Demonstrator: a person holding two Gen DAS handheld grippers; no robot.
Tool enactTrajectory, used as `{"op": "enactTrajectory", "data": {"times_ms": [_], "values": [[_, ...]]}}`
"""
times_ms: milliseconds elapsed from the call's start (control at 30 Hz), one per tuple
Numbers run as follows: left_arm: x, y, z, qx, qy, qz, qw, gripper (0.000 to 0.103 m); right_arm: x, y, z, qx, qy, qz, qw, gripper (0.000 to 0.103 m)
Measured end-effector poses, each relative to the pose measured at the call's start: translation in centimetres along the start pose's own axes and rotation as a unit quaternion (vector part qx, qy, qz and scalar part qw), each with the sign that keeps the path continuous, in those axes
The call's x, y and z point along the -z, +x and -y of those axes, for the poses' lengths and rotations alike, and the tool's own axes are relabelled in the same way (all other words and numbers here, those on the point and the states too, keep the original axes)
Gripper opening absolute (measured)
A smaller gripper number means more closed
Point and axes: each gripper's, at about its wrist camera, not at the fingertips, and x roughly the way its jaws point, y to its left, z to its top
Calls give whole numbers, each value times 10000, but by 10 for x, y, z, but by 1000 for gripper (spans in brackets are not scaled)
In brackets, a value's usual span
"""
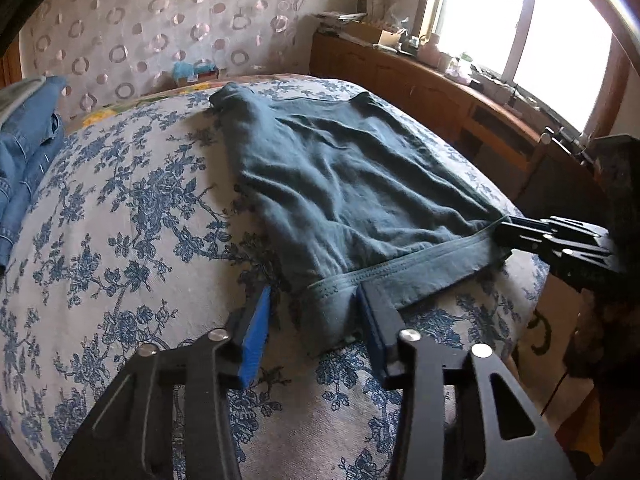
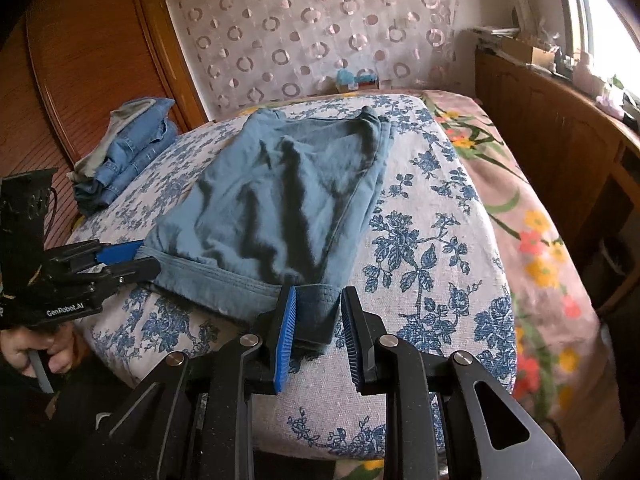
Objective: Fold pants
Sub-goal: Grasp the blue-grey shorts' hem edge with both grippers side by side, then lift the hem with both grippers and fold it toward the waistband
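Folded grey-blue pants [image 1: 340, 176] [image 2: 288, 192] lie flat on the bed's blue-flowered cover [image 1: 132, 208], their stitched band running along the near edge. My left gripper [image 1: 314, 296] straddles the band's left corner; bare cover shows between the left pad and the cloth, so it is open. From the right wrist view the left gripper [image 2: 140, 258] sits at that same corner. My right gripper [image 2: 319, 296] straddles the band's right corner, its left pad against the cloth and a thin gap at the right pad. The left wrist view shows the right gripper [image 1: 500, 234] at the band's end.
A stack of folded jeans [image 2: 128, 148] [image 1: 28, 148] rests at the bed's far left. A pink flowered blanket [image 2: 532, 216] covers the right side. A cluttered wooden cabinet [image 1: 440, 92] runs under the window, and a wooden wardrobe [image 2: 80, 60] stands left. A hand [image 2: 36, 352] holds the left gripper.
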Motion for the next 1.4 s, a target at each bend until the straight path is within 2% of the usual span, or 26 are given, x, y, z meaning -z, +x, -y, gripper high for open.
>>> {"op": "enactTrajectory", "data": {"times_ms": [33,67,133,300,467,567,800,1033,1133,1300,1400], "values": [[1,-2,1,58,11,20,10000,28,0,0,-2,8,-34,1,10000,24],[0,-3,3,58,27,48,10000,27,0,0,-3,12,-62,12,10000,24],[0,-7,5,12,78,167,9998,21,0,-7,-5,-26,-110,173,9998,15],[-3,-17,2,92,17,281,9996,20,0,-25,-13,-180,-153,481,9986,14],[-2,-13,-1,36,-4,203,9998,20,8,-17,-14,-123,-146,305,9994,15],[-1,-7,-2,41,-20,101,9999,23,11,-11,-14,170,-157,243,9994,17],[2,-4,-3,-62,-8,72,10000,29,6,0,-16,311,-16,110,9995,35],[3,-3,-6,-59,-86,111,9999,35,4,9,-13,240,150,37,9996,36],[4,-2,-9,-84,-109,150,9998,42,3,11,-9,145,200,15,9997,36],[3,-1,-9,-70,-76,169,9998,43,1,14,-8,90,151,-9,9998,35],[-3,2,-10,86,-178,39,9998,43,0,15,-7,12,133,-14,9999,35]]}}
